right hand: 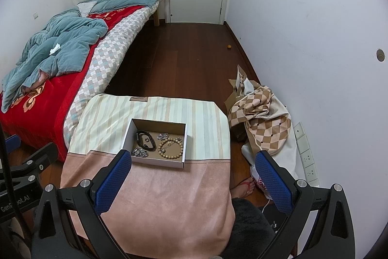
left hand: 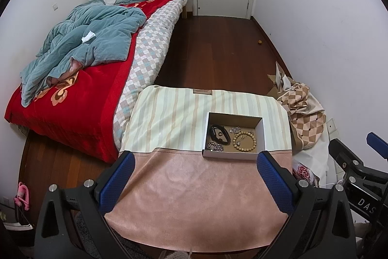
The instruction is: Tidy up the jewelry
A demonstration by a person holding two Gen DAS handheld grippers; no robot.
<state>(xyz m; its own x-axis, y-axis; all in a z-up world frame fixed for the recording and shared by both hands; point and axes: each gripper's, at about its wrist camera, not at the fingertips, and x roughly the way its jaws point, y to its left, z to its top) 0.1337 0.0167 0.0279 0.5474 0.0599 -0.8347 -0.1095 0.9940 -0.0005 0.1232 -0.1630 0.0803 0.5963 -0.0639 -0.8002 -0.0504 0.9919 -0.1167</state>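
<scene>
Beads [right hand: 170,149] at 12 o'clock in box [right hand: 155,163]: light, slippery; pinch one strand. Both my grippers [right hand: 194,176] [left hand: 195,175] gape, empty.

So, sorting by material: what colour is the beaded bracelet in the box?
Light tan round wooden-looking bead bracelet; right wrist view shows it best.

White letters "DAS" are showing on the black body of the right gripper [left hand: 363,200], off to the right of the left gripper's fingers. White letters "Gen" and "ot.AI" are showing on the black body of the left gripper [right hand: 14,204], with the middle letters blurring out.
</scene>
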